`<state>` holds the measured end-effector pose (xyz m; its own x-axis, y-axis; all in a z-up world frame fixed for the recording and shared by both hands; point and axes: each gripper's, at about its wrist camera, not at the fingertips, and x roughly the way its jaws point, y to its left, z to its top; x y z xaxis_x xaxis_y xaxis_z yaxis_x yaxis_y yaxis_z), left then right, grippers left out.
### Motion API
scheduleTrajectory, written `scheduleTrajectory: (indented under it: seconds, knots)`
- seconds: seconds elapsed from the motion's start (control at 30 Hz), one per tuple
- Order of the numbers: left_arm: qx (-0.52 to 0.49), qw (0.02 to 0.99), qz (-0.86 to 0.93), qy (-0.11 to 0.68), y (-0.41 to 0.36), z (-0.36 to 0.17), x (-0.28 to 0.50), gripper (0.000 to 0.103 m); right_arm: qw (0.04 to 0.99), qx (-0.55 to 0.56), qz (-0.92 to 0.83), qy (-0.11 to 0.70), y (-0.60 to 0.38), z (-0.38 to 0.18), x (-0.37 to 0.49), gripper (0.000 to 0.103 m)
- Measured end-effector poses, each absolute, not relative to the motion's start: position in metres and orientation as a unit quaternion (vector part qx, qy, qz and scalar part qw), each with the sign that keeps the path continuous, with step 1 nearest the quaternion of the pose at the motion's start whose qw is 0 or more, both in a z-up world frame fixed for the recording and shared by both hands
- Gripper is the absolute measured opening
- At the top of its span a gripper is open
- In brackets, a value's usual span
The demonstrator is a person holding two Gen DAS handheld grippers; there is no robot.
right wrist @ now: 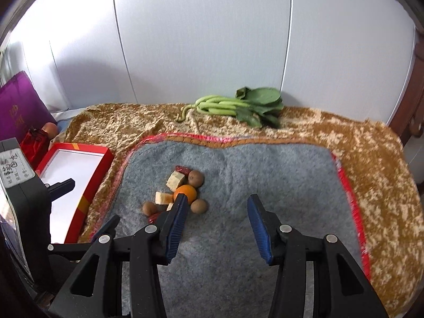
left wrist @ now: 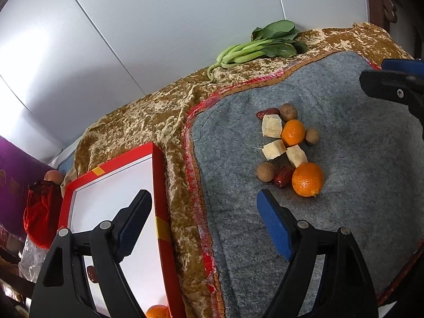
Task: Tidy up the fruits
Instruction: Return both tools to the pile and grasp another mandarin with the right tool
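A cluster of fruit lies on the grey mat (left wrist: 357,185): two oranges (left wrist: 308,179), pale banana pieces (left wrist: 272,125), brown longans (left wrist: 265,171) and red dates (left wrist: 283,176). A red box (left wrist: 161,185) with a white inside stands left of the mat; it holds a date (left wrist: 91,274) and an orange (left wrist: 156,311). My left gripper (left wrist: 204,198) is open and empty, one finger over the box. My right gripper (right wrist: 216,201) is open and empty above the mat, right of the fruit cluster (right wrist: 185,192). The box also shows in the right wrist view (right wrist: 91,188).
Green leafy vegetables (left wrist: 262,45) lie at the back on the golden cloth (left wrist: 148,116), by the white wall. A purple bag (right wrist: 18,106) and a red pouch (left wrist: 39,217) sit at the left. The right gripper shows at the right edge in the left view (left wrist: 397,84).
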<state>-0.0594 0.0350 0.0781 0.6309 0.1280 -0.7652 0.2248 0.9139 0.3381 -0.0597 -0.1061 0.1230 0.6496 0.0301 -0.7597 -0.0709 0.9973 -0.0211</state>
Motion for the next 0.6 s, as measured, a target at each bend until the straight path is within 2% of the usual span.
scheduleTrajectory:
  seconds: [0.17, 0.27, 0.47, 0.6]
  knots:
    - [0.2, 0.878, -0.023, 0.435, 0.041, 0.078, -0.056, 0.082, 0.918, -0.055, 0.012, 0.393, -0.102, 0.129, -0.063, 0.049]
    - [0.198, 0.874, -0.009, 0.444, 0.051, 0.075, -0.05, 0.082, 0.906, -0.053, 0.028, 0.42, -0.102, 0.12, -0.057, 0.059]
    - [0.186, 0.865, 0.023, 0.466, 0.081, 0.069, -0.044, 0.082, 0.837, 0.098, 0.109, 0.527, -0.127, 0.081, -0.035, 0.058]
    - [0.192, 0.86, 0.016, 0.472, 0.081, 0.066, -0.047, 0.082, 0.81, 0.133, 0.137, 0.554, -0.122, 0.065, -0.03, 0.057]
